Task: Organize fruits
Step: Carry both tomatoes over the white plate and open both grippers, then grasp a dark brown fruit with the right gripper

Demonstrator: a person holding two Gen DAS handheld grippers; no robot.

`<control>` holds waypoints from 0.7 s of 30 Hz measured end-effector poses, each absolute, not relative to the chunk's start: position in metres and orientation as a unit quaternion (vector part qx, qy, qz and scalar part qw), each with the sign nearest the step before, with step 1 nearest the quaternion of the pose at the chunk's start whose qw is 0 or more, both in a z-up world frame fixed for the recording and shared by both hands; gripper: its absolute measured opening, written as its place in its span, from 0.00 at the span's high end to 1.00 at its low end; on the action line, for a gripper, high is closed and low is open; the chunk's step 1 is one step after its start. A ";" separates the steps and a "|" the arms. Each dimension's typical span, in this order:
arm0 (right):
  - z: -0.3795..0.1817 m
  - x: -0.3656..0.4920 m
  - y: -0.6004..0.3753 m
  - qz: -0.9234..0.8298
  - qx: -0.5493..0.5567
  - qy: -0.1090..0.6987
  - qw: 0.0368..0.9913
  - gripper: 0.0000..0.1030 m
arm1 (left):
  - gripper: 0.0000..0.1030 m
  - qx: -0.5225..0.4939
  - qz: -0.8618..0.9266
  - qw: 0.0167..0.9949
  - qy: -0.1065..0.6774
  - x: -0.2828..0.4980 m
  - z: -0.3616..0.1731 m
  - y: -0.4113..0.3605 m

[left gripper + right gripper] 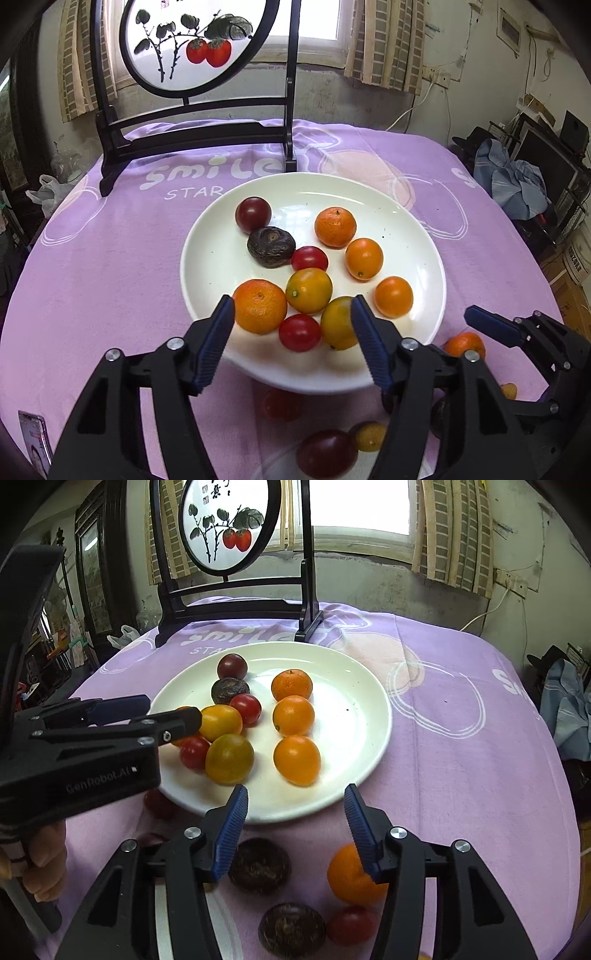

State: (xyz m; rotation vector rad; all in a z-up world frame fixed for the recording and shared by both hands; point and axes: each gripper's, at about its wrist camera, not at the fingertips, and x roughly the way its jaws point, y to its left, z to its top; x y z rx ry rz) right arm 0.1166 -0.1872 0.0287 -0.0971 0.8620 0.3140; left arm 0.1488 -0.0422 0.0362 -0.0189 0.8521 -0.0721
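Observation:
A white plate (413,236) on the purple cloth holds several fruits: mandarins (335,226), orange kumquats (364,258), red tomatoes (309,258) and a dark wrinkled passion fruit (271,247). My left gripper (291,310) is open over the plate's near rim, above a mandarin (258,306), a red tomato (299,332) and a yellow-green fruit (338,321) that lie on the plate, untouched by the pads. My right gripper (295,795) is open with nothing between its fingers, at the plate's (354,686) near edge. Loose on the cloth below it lie two passion fruits (258,866), a mandarin (349,880) and a tomato (351,925).
A black wooden stand with a round painted screen (192,44) rises behind the plate. More loose fruit lies near the front edge: a dark tomato (325,458), a yellow kumquat (369,435) and a mandarin (465,345). A hand (44,864) holds the left gripper's handle.

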 end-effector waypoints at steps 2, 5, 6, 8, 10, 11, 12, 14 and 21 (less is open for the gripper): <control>0.031 0.105 -0.192 0.147 -0.047 0.413 0.898 0.43 | 0.32 -0.010 -0.033 0.911 0.411 0.140 0.039 -0.040; 0.033 0.088 -0.197 0.143 -0.053 0.409 0.900 0.42 | 0.27 -0.013 -0.031 0.912 0.408 0.123 0.041 -0.037; 0.034 0.082 -0.199 0.142 -0.055 0.408 0.900 0.42 | 0.26 -0.013 -0.031 0.913 0.408 0.118 0.042 -0.036; 0.035 0.068 -0.204 0.141 -0.056 0.407 0.901 0.40 | 0.23 -0.011 -0.030 0.912 0.408 0.104 0.043 -0.035; 0.035 0.056 -0.208 0.142 -0.052 0.409 0.900 0.40 | 0.20 -0.008 -0.029 0.914 0.405 0.090 0.044 -0.035; 0.035 0.052 -0.210 0.142 -0.051 0.410 0.899 0.40 | 0.20 -0.006 -0.030 0.915 0.402 0.083 0.044 -0.035; 0.034 0.047 -0.212 0.141 -0.050 0.412 0.899 0.40 | 0.19 -0.004 -0.030 0.916 0.399 0.076 0.044 -0.035; 0.031 0.038 -0.215 0.138 -0.048 0.416 0.897 0.40 | 0.18 0.002 -0.025 0.917 0.397 0.061 0.043 -0.036; 0.020 0.017 -0.220 0.132 -0.034 0.433 0.891 0.40 | 0.15 0.003 -0.024 0.920 0.391 0.029 0.040 -0.035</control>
